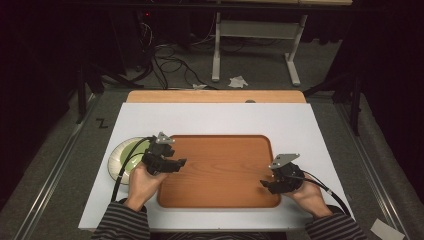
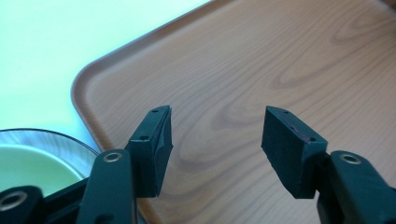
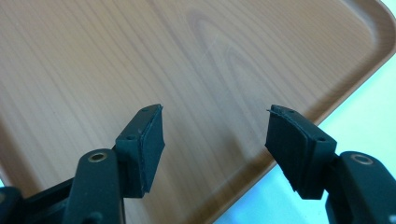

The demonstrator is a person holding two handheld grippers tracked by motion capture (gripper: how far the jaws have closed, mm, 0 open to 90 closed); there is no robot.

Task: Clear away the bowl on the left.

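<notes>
Tray [image 1: 220, 170] lies flat in the middle of the white board [image 1: 215, 117], long sides running across, wood grain showing and its inside bare. That board covers most of the table [image 1: 215, 96], whose wooden edge shows at the far side. Beyond it, on the grey floor, stand a white frame [image 1: 252, 45] and some cables [image 1: 170, 65].

Just off the tray's left edge sits a round plate [image 1: 119, 156], pale green in the middle with a darker rim. In the left gripper view the plate [image 2: 42, 154] appears at the lower left, close beside the tray's rounded corner [image 2: 86, 88].

Both hands, in striped sleeves, come in from the near edge. The left gripper [image 1: 176, 164] hovers over the tray's left end, next to the plate, and points toward the tray's middle. Seen along its own length, the left gripper [image 2: 215, 140] has its jaws spread wide with nothing between them, bare tray wood behind.

The right gripper [image 1: 265, 185] sits over the tray's near right corner and points left across it. From its own camera, the right gripper [image 3: 215, 140] is likewise spread wide and empty, above the tray [image 3: 140, 56] where the rim curves toward the board.
</notes>
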